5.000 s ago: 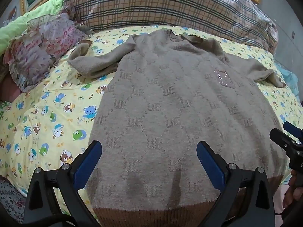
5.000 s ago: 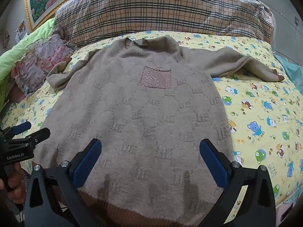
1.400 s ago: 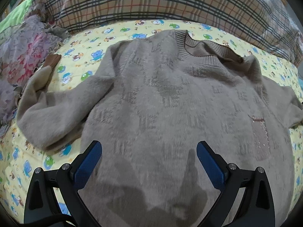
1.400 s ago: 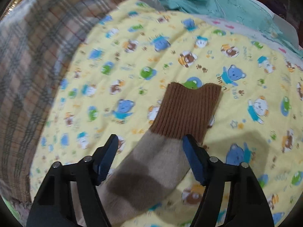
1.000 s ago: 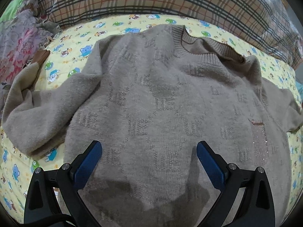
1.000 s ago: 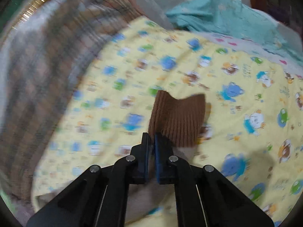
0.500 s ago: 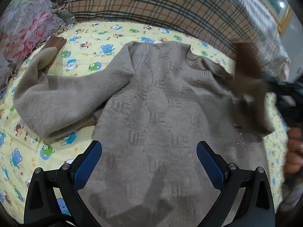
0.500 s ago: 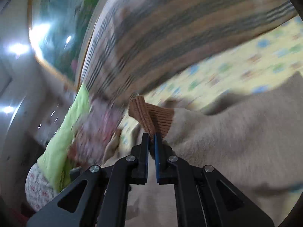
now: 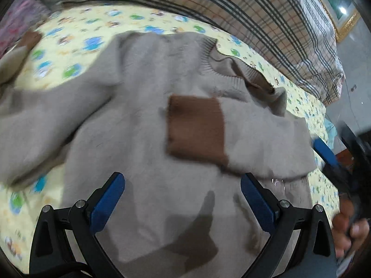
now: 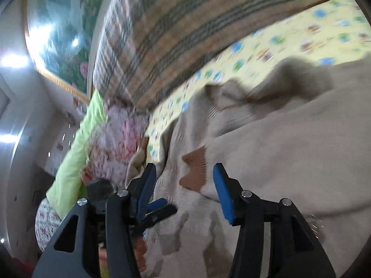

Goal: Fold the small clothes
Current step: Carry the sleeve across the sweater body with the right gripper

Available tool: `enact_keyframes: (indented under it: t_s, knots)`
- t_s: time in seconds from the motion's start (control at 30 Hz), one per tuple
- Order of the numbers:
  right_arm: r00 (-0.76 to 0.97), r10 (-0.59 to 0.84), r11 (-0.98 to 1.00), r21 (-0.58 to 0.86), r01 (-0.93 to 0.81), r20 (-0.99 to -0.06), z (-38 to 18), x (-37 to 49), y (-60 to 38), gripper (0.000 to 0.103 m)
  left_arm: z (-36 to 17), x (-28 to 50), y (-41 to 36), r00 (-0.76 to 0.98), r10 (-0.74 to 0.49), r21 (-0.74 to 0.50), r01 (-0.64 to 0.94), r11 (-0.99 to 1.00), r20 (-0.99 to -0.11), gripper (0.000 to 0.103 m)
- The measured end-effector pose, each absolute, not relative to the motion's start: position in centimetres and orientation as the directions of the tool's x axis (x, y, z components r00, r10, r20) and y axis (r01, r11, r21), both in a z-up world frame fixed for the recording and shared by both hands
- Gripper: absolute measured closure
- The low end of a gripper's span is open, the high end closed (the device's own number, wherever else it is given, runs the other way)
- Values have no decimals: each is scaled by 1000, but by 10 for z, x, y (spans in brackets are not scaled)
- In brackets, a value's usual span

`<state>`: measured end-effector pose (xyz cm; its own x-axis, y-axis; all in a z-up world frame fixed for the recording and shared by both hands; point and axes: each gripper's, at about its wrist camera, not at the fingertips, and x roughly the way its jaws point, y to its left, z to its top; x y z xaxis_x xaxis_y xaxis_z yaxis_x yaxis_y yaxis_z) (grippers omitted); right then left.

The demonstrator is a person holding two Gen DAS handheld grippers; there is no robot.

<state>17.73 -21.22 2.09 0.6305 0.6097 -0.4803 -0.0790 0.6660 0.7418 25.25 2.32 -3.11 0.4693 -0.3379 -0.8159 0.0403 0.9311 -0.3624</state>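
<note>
Your right gripper (image 10: pixel 183 185) has let go and now stands apart, the brown cuff (image 9: pixel 196 127) dropped across the beige sweater (image 9: pixel 143 143). Your left gripper (image 9: pixel 183 199) hovers wide, empty. Sweater lies on the yellow cartoon sheet (image 9: pixel 76 34), below the plaid pillow (image 9: pixel 255 11).

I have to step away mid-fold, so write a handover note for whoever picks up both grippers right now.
Left gripper: open, empty, over the lower middle of the sweater.
Right gripper: open, empty, just short of the brown cuff.
Sweater lies face up on the yellow sheet, collar toward the plaid blanket.
Done: the right-hand sleeve is folded across the chest, its cuff lying flat.
Left: the other sleeve is still spread out to the side; fold it in, then fold the body up.
</note>
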Motion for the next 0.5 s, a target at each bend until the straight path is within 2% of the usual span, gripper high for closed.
enact_keyframes:
  t_s: [0.2,0.27,0.33,0.37,0.4,0.5]
  knots:
    - [705,552,643,765,-20,-445,28,128,-255,50,-45,301,-10,422,-343,-351,63,934,-839,6]
    - [713,541,645,764,-12,-446,26,121,-260,50,-38,300,-15,475,-369,-373,90,923,-799,16]
    - [726,524,644,765,5,-446,24,116,-266,50,-33,297,-21,502,-395,-382,134,914,-770,56]
    - [729,522,638,770,11,-443,23,114,-269,50,-32,297,-25,504,-400,-378,151,914,-766,68]
    - [733,516,634,773,21,-443,21,113,-273,50,-32,296,-27,503,-412,-384,165,909,-760,91]
    - [746,493,636,770,42,-448,19,113,-277,50,-24,290,-29,534,-404,-368,179,912,-742,97]
